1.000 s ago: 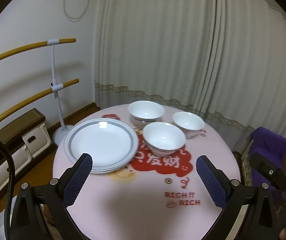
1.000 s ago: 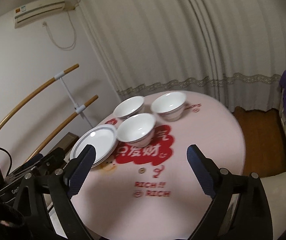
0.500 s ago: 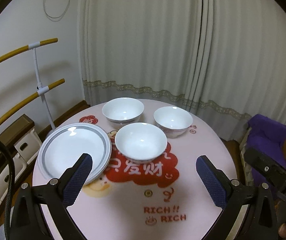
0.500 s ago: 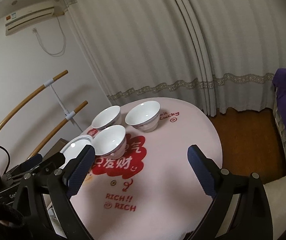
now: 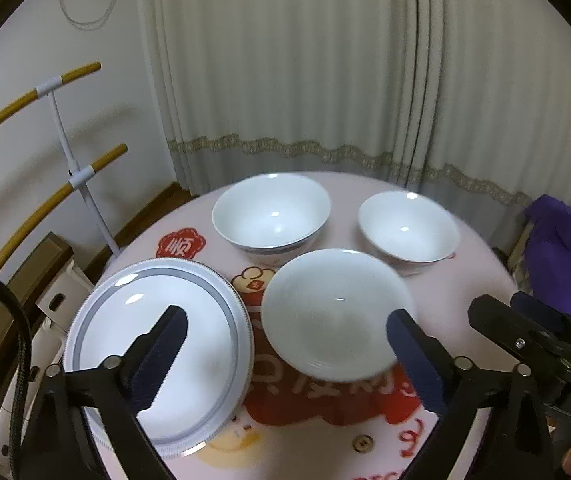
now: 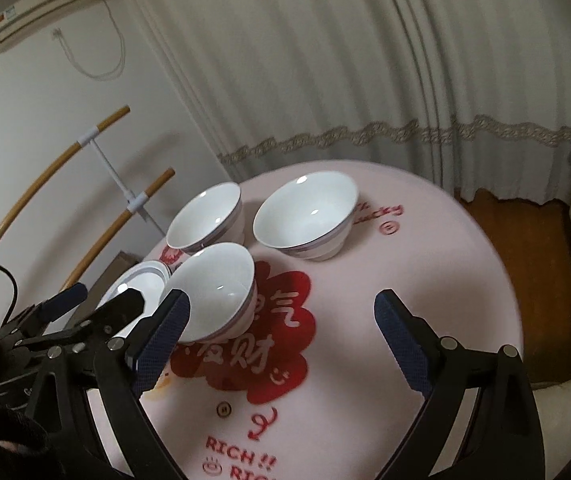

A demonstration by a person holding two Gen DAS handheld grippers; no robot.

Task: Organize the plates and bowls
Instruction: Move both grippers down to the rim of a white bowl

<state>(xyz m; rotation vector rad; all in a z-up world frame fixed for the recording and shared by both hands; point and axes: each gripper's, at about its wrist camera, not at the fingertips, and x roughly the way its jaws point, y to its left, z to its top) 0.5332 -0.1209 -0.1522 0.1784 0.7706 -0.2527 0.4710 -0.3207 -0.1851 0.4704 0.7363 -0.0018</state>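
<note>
Nearest bowl (image 5: 335,316) between closing, untouching left claw (image 5: 285,354) pads; right claw (image 6: 281,340) wide.

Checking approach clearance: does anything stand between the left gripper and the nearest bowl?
Nothing visible does. The left gripper, jaws closing but empty, frames the nearest bowl; the plate stack sits beside it.
</note>
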